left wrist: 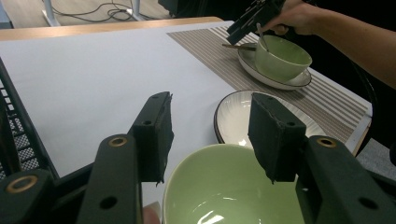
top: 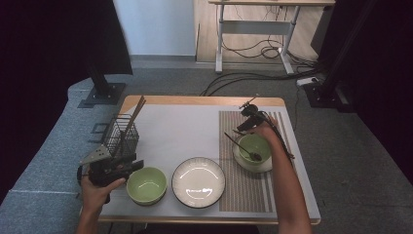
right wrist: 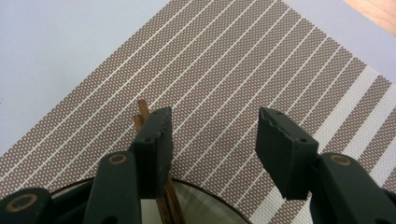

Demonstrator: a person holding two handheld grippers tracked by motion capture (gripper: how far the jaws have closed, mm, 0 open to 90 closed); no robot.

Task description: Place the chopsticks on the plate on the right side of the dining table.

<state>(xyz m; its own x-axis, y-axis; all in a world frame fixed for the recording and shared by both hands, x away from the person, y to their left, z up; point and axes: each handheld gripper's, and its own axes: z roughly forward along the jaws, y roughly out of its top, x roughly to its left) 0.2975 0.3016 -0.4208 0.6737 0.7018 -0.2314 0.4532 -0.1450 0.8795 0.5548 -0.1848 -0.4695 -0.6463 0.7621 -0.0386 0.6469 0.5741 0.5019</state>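
- The left gripper (top: 127,165) sits at the near left of the bench (top: 165,126), its jaws standing apart with nothing between the pads
- Just beside it, to its right, stands a green bowl (top: 146,185); in the left gripper view that bowl (left wrist: 233,191) lies below the parted jaws, and the pads do not press on it
- A wire basket (top: 122,136) stands behind the left gripper, with long brown sticks leaning out of it
- A white plate with a dark rim (top: 198,181) lies at the near middle of the bench, between the two bowls
- The right gripper (top: 243,127) hovers over the striped mat (top: 243,190), just behind a second green bowl (top: 254,146) that rests on a white dish (top: 265,167)
- A dark spoon (top: 242,147) leans in that second bowl, its handle pointing out to the left
- In the right gripper view the jaws are parted and empty; brown chopsticks (right wrist: 142,109) lie across the dish's rim, just beside the left jaw, and whether they touch it I cannot tell
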